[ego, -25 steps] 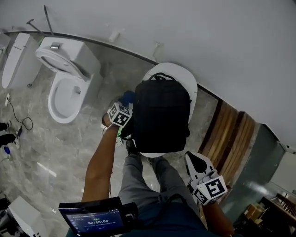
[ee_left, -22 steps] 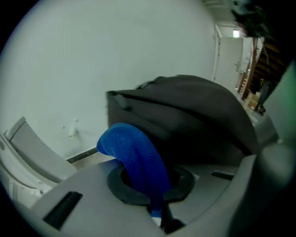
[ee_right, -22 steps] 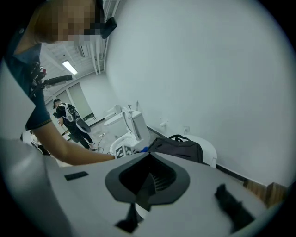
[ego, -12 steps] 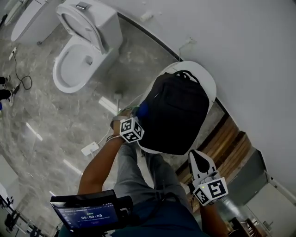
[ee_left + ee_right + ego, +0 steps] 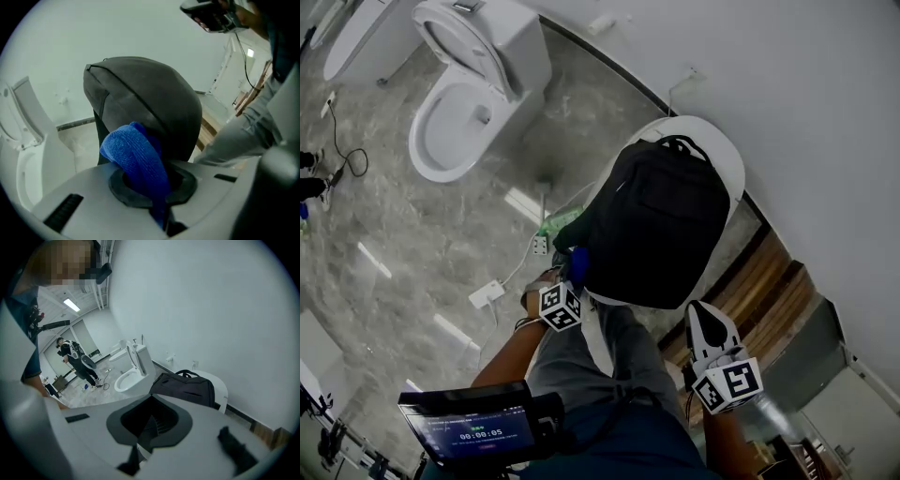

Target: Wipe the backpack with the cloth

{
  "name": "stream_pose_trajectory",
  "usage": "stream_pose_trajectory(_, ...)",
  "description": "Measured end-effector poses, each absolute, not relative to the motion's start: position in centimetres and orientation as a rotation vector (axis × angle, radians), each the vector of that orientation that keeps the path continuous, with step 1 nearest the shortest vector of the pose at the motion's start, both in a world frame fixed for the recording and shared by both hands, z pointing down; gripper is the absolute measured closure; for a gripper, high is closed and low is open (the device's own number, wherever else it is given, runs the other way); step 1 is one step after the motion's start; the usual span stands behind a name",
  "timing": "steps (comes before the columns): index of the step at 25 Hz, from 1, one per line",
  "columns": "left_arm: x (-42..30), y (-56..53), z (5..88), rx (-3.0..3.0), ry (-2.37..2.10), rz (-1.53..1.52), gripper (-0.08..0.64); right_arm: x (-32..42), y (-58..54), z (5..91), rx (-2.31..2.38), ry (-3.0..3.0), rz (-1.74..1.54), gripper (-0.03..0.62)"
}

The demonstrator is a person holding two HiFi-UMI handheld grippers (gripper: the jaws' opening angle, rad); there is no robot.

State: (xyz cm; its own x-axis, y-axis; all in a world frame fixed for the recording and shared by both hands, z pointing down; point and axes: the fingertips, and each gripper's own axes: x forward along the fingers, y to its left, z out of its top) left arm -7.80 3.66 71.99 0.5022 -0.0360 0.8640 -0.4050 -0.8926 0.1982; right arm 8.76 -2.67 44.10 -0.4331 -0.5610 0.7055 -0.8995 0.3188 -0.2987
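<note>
The backpack (image 5: 661,230) lies flat on the white round surface (image 5: 729,155), just ahead of the left tongs (image 5: 574,274). These clamp the blue cloth (image 5: 136,154) at its near left corner, having drawn back along that edge since the earlier frames. The right tongs (image 5: 703,321) are closed and empty, apart at the near right, position unchanged.

Dim, cool light; glare streaks on the floor (image 5: 412,246); black fisheye corners in both gripper views.

Left gripper (image 5: 570,286) with cloth (image 5: 578,265) slid along backpack (image 5: 661,220) left side toward near corner.
</note>
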Motion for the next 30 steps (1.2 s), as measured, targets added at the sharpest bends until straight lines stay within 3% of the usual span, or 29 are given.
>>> stream_pose_trajectory(6, -7.6, 2.3, 71.7, 2.358, -0.066, 1.311, 0.543, 8.4, -1.9, 43.5, 1.295, -2.116, 0.911, 0.592)
stream_pose_trajectory(10, -5.7, -9.0, 66.8, 2.369, -0.302, 0.856, 0.543, 8.9, -1.6, 43.6, 1.313, -2.098, 0.904, 0.592)
stream_pose_trajectory(14, -2.5, -18.0, 65.8, 2.434, -0.237, 0.909, 0.543, 8.3, -0.9, 43.9, 1.312, -2.088, 0.912, 0.591)
stream_pose_trajectory(17, -2.0, -17.9, 65.9, 2.419, -0.166, 0.923, 0.543, 8.6, -0.7, 43.8, 1.321, -2.09, 0.896, 0.592)
stream_pose_trajectory(24, -4.8, -7.8, 65.4, 2.222, -0.371, 0.616, 0.543, 10.8, -0.5, 44.0, 1.339, -2.069, 0.917, 0.591)
stream_pose_trajectory(30, -2.3, -22.6, 63.0, 2.328, -0.645, 0.428, 0.543, 10.4, -1.7, 44.2, 1.311, -2.077, 0.89, 0.591)
